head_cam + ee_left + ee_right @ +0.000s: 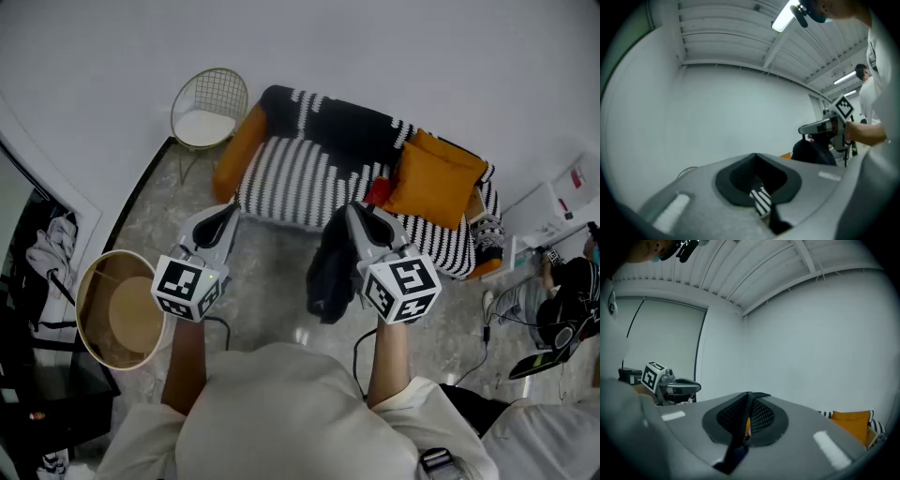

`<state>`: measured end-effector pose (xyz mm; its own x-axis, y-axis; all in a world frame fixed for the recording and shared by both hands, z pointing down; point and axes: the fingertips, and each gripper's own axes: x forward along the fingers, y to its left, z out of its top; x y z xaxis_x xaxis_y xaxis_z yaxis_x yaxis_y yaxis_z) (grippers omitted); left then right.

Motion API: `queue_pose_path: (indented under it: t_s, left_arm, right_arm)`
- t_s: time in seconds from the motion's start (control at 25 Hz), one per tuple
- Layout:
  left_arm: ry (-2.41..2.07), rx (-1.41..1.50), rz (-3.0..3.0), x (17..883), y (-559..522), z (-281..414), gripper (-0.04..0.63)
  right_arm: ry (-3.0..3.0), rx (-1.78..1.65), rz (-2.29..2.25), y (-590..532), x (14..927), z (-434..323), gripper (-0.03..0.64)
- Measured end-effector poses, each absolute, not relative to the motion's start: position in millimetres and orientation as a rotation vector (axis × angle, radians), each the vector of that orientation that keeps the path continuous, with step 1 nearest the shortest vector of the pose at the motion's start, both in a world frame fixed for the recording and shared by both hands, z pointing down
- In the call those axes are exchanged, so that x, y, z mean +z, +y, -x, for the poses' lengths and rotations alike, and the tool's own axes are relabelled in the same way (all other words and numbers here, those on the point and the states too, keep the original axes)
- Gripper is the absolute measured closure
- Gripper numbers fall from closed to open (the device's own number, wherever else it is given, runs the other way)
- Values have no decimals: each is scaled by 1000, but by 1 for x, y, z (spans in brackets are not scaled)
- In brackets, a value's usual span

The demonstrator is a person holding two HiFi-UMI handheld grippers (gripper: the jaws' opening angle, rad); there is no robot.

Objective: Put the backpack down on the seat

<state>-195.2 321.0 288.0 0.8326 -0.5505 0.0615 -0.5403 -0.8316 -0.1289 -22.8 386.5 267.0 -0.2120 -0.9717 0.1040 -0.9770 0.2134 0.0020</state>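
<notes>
Where the head view starts at lower left, the list opens with a round tan open-topped tub (pixel 89 281) standing on the grey stone floor (pixel 272 281).

- Upper left: a pale wire chair with a white seat pad (pixel 208 108), just beside the sofa's left end.
- Left of centre: the left gripper (pixel 223 217) (pixel 757 185). Its own view shows the black pads drawn together to a narrow slit, with nothing held; a strip of striped upholstery shows through the slit.
- Upper centre: a black-and-white striped fabric sofa (pixel 300 169) against the white wall, with an orange bolster (pixel 236 150) at its left end.
- Centre: a black fabric backpack (pixel 328 267) (pixel 813 152). It hangs below the right gripper, in front of the sofa's front edge and over the floor, not on the seat.
- Right of centre: the right gripper (pixel 354 214) (pixel 745 416), its jaws closed on a black mesh strap (pixel 761 416) of the backpack.
- Upper right: two orange square cushions (pixel 436 178) piled on the sofa's right half.
</notes>
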Motion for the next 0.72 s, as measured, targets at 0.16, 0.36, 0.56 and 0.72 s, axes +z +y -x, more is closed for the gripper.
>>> queue_pose_path:
  t_s: [0.16, 0.36, 0.56, 0.72]
  left_arm:
    - [853, -166, 2894, 291, 323, 183, 594]
    - [839, -181, 2893, 292, 329, 177, 594]
    - [859, -183, 2882, 289, 328, 171, 594]
    - [872, -198, 2865, 286, 332, 166, 594]
  right_arm:
    - [-2370, 107, -1931, 388, 267, 12, 611]
    - [-2355, 62, -1895, 390, 267, 13, 611]
    - [-2410, 73, -1879, 387, 264, 6, 611]
    - [-2444, 88, -1855, 386, 264, 1, 611]
